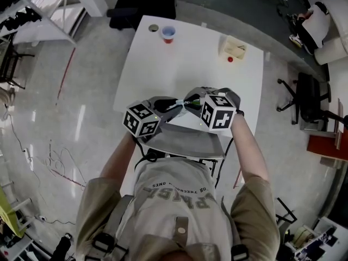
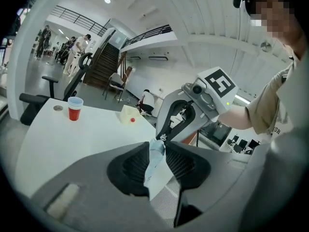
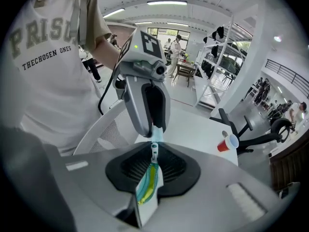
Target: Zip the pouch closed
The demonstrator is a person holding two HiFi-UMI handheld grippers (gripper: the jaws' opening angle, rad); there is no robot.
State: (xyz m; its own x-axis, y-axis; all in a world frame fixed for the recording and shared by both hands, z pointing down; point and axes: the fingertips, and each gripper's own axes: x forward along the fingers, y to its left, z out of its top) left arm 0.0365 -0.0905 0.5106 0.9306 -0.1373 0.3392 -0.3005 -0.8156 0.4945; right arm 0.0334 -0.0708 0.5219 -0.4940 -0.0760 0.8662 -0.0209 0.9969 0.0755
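Left tongs (image 2: 158,161) clenched on pouch's (image 2: 154,174) pale end. Right tongs (image 3: 153,167) clenched on its zip edge, pull (image 3: 154,151) poking out just ahead. Pouch held between them over desk's (image 1: 190,64) near edge. Grips look set. Next, probably pinch pull and drag along zip.

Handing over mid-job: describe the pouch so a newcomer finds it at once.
Find the white table; over its near edge the left tool and right tool meet tip to tip. The pouch is the small pale blue piece pinched between them, alone in having a teal zipper, unlike the red cup and cream box at the far end.
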